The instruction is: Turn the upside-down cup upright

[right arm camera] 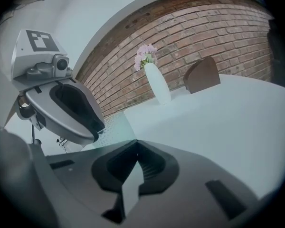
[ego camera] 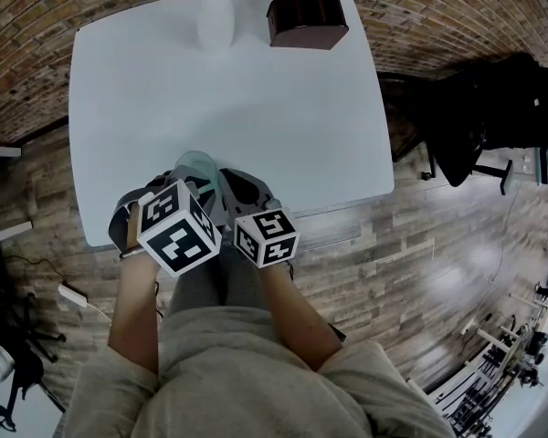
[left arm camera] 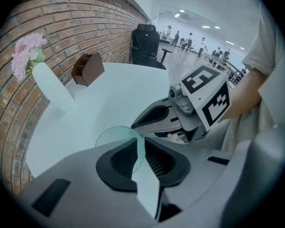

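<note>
Pinching the cup (left arm camera: 115, 136) by its wall, the left gripper (left arm camera: 138, 158) holds it over the table's (ego camera: 256, 108) near edge. The right gripper (right arm camera: 132, 175), jaws together and empty, sits just right of the cup.

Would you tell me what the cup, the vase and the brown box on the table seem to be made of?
Cup: likely pale green glass or clear plastic; translucent, with a dimpled texture.
Vase: looks like matte white ceramic, opaque; plastic possible.
Brown box: dark, slightly glossy, leather or lacquered wood; cannot tell which.
</note>
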